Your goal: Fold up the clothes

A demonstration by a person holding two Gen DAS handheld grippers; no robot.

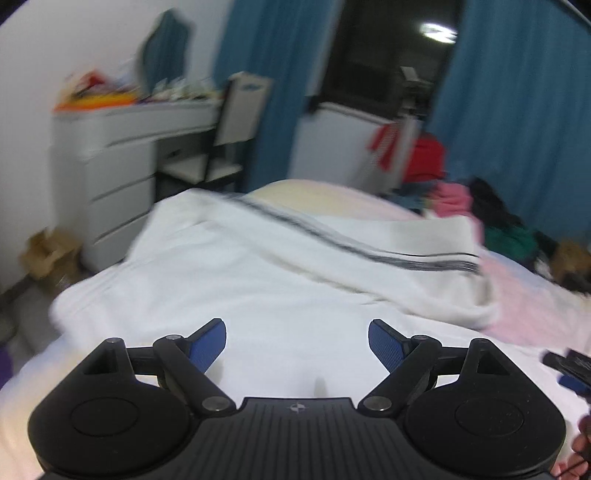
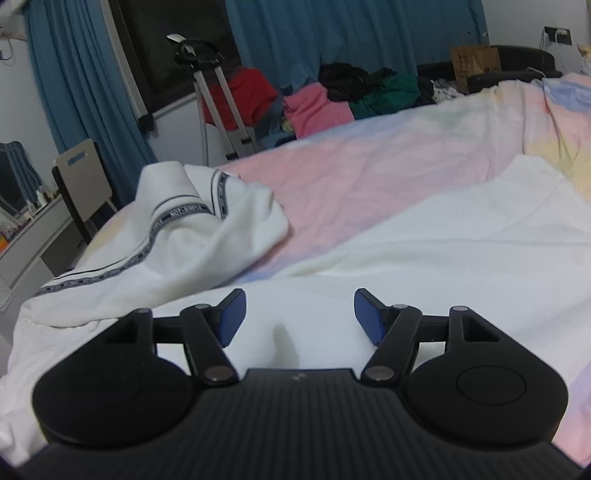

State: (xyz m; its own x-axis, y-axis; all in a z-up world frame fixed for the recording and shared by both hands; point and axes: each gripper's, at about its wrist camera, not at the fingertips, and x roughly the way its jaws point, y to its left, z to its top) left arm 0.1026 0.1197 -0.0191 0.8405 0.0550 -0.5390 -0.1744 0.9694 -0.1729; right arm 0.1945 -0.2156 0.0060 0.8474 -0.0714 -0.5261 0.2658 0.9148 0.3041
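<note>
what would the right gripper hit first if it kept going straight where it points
Most likely the white garment spread on the bed, just beyond the right gripper; its open fingers hold nothing. Depth is hard to judge.

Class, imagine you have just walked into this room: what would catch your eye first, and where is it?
First, the white garment with its dark striped trim, spread across the pastel bedsheet, one part folded over at the left. Next, the two grippers in the foreground, left gripper and right gripper, both open with nothing between their blue pads. Behind the bed, a colourful clothes pile lies against blue curtains.
</note>
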